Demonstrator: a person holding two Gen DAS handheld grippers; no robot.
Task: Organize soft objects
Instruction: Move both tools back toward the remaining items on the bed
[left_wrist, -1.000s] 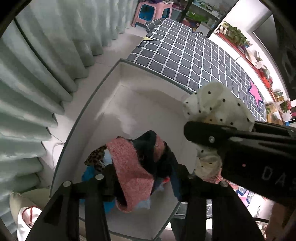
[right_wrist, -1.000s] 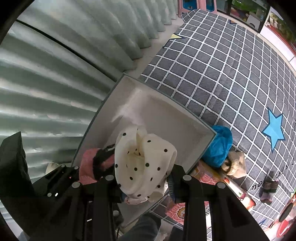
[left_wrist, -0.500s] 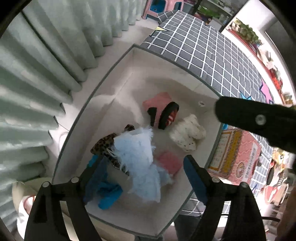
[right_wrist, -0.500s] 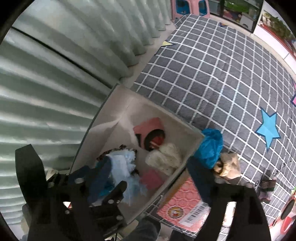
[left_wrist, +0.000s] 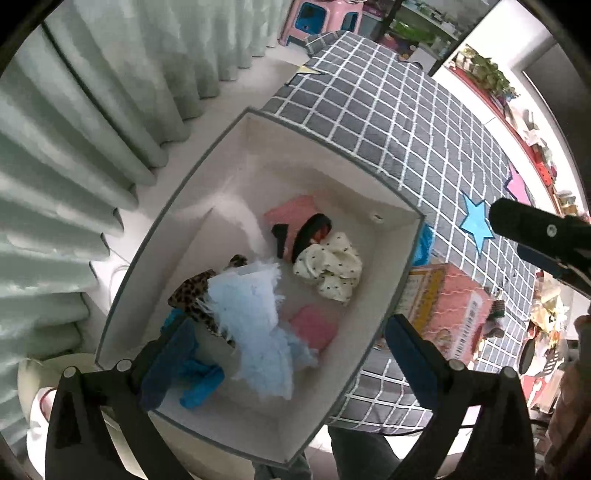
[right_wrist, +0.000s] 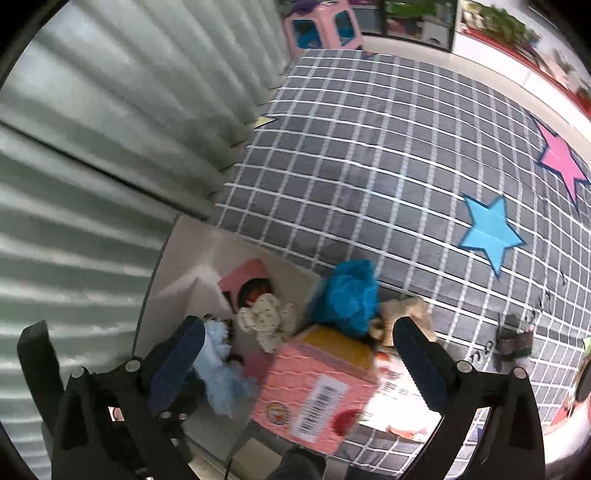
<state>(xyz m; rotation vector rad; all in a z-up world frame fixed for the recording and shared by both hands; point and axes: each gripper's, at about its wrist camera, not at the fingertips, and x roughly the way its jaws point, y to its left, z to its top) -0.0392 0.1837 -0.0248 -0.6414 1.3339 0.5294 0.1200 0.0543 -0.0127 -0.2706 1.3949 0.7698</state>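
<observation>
White storage box (left_wrist: 207, 236) lies directly under the left tool (left_wrist: 280, 354), whose jaws are opening with nothing between them. Inside lie a dotted cloth (left_wrist: 332, 264), a pale blue cloth (left_wrist: 255, 317) and pink pieces. Right tool (right_wrist: 295, 354), jaws also opening and empty, hangs over a pink carton (right_wrist: 317, 384), which hides the box's near corner.

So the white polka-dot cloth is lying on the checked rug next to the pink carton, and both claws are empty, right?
Not quite. The polka-dot cloth lies inside the white storage box, beside the pink-and-black item, not on the checked rug; the left wrist view shows it. The rest holds: the left claw and right claw are both empty, their jaws opening.
</observation>
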